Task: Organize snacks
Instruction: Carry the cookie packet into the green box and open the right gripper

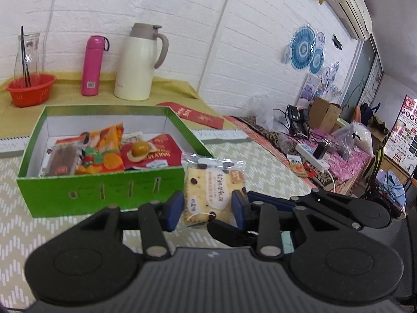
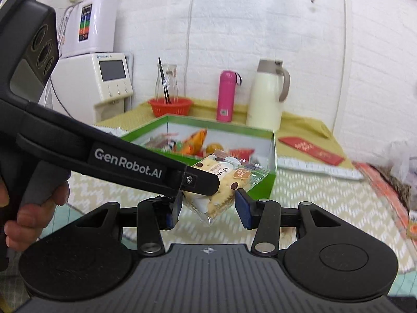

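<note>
A clear packet with a chocolate-chip cracker hangs in the air just in front of the green box. My left gripper is shut on it, blue pads pressing its two sides. A finger of the right gripper reaches in from the right under the packet. In the right wrist view my right gripper holds the same cracker packet between its pads, and the left gripper's upper finger lies across it. The green box holds several snack packs.
Behind the box stand a pink bottle, a cream jug and a red basket with a glass carafe. Red envelopes lie at the back right. A cluttered side table runs along the right. A hand grips the left gripper's handle.
</note>
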Available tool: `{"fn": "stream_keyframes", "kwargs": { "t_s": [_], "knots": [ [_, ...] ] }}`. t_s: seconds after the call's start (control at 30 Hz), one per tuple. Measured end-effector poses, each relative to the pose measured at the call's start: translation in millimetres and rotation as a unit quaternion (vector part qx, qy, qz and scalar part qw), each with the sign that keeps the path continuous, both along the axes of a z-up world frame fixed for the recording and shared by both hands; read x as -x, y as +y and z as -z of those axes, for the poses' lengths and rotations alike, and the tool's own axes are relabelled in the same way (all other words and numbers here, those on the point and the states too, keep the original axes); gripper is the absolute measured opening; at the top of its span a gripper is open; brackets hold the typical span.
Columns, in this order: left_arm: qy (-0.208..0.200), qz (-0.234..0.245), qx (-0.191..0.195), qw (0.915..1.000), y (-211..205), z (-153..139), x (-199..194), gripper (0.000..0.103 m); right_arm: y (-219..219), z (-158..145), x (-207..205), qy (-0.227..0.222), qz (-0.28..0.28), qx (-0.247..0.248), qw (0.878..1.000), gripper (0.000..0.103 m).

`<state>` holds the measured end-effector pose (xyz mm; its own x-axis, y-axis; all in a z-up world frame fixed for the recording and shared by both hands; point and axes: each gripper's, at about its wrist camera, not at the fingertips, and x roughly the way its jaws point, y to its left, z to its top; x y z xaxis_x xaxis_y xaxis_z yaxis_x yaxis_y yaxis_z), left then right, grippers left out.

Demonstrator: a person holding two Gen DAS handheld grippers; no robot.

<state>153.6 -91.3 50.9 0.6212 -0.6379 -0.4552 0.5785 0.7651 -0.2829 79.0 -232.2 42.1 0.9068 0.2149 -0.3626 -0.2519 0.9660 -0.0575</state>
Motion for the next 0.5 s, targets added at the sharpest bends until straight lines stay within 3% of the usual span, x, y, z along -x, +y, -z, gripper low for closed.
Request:
{"fn": "stream_keyframes", "kwargs": {
  "t_s": [0.2, 0.5],
  "knots": [
    [0.014, -0.021, 0.019, 0.9995, 1.0, -7.6, -33.2, 0.033, -1.8, -4.4, -30.3, -0.018, -0.006, 0.000, 1.000, 0.078],
    [0.022, -0.039, 0.022, 0.9988, -19.2, -4.0, -80.2, 0.033, -24.3, 1.4, -77.1, -0.012, -0.006, -0.041, 0.999, 0.078]
  ]
}}
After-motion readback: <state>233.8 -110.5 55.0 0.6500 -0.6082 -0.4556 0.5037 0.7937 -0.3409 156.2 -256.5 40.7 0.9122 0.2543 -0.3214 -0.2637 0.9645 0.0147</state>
